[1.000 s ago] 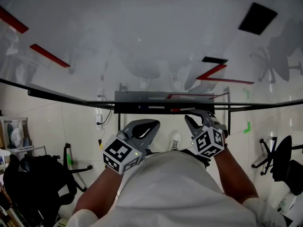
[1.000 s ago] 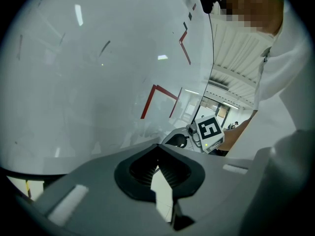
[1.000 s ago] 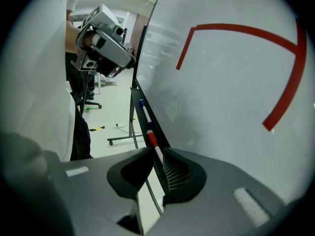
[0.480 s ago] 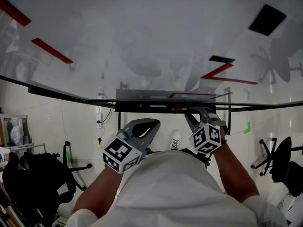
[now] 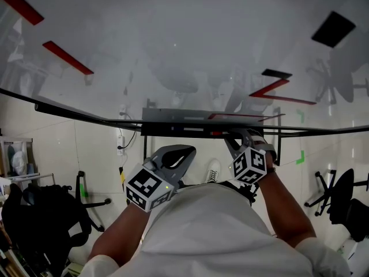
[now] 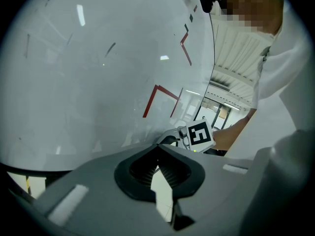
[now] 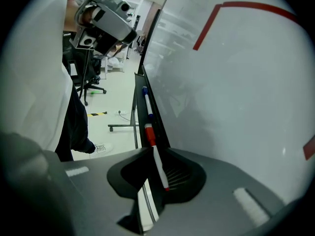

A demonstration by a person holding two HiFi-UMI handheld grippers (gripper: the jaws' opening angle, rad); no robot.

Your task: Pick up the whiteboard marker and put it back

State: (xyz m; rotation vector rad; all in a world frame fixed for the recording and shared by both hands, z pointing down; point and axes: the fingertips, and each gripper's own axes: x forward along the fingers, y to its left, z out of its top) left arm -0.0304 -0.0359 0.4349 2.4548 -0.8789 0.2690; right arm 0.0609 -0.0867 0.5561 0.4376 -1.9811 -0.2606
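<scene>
Whiteboard marker [image 7: 156, 163]: slim white plastic barrel with a red cap, lined up along the narrow dark metal pen tray [image 7: 139, 100] under the glossy white whiteboard [image 7: 236, 82]. Placed right of the tray's middle in the head view, where only its red end [image 5: 216, 133] shows. Appears still level with the tray, not clearly lifted; hard to tell whether resting on it.

Right tongs [image 7: 155, 150] clenched on the white barrel just behind the red cap, ribbed pads either side, barrel running back through the hollow between the jaws. Seen from above, right tongs [image 5: 233, 139] reaching onto the tray beside the board.

Left tongs [image 6: 158, 146] closed on nothing, tips together, held back from the tray near the person's body [image 5: 187, 150].

Second marker, white with blue ends [image 7: 146, 102], farther along the same tray toward its left end, apart from the red one.

Likely handling: very light, rigid, smooth and round, so prone to roll or pivot in the pads. Not fragile, though the cap could pull off. Best hold mid-barrel, squarely across, clear of the cap. Shallow tray and close board surface leave little room; lift straight up, then set down lengthwise.
</scene>
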